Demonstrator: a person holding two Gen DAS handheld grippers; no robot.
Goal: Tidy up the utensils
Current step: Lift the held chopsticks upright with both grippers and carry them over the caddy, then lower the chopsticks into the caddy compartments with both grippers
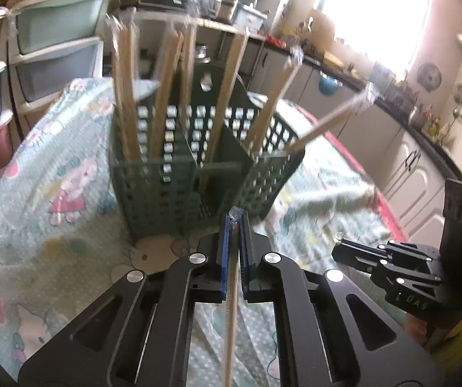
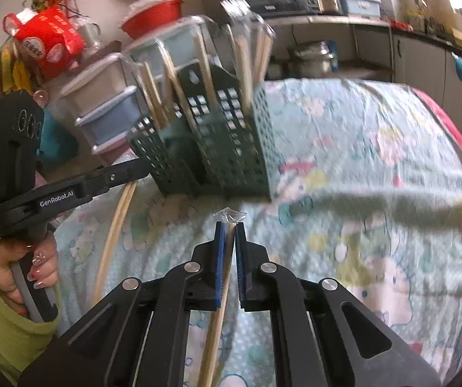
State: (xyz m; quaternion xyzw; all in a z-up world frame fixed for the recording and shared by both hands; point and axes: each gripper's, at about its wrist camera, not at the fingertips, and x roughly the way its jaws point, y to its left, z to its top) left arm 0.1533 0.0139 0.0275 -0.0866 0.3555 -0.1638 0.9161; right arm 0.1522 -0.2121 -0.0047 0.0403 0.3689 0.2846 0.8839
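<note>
Bedding in pale green, a quilted cloth printed with cartoon animals and edged in pink (image 2: 376, 167), covers the whole work surface. Stacked plastic drawer units with white frames and pastel fronts (image 1: 53, 48) stand behind it on the left. On the cloth sits the dark green perforated plastic utensil basket (image 1: 166, 187), upright, split by inner walls into compartments. Many wooden chopstick pairs in clear wrappers (image 1: 127, 96) stand in it, leaning outward at different angles, their wrapped tips above the rim; motion blur hides which compartment each occupies.

The left gripper (image 1: 235, 222), black with blue pads, has its jaws drawn narrow and clamped on one wrapped wooden chopstick pair (image 1: 232, 306), which runs back between the fingers toward the camera, its crinkled wrapper end poking out just in front of the basket's near wall. In the right wrist view this same pair hangs below that tool (image 2: 115, 225), beside the basket.

The right gripper (image 2: 230, 225) is likewise pinched narrow on a second wrapped chopstick pair (image 2: 219, 316), wrapper tip (image 2: 229, 216) protruding, held over the cloth near the basket.
</note>
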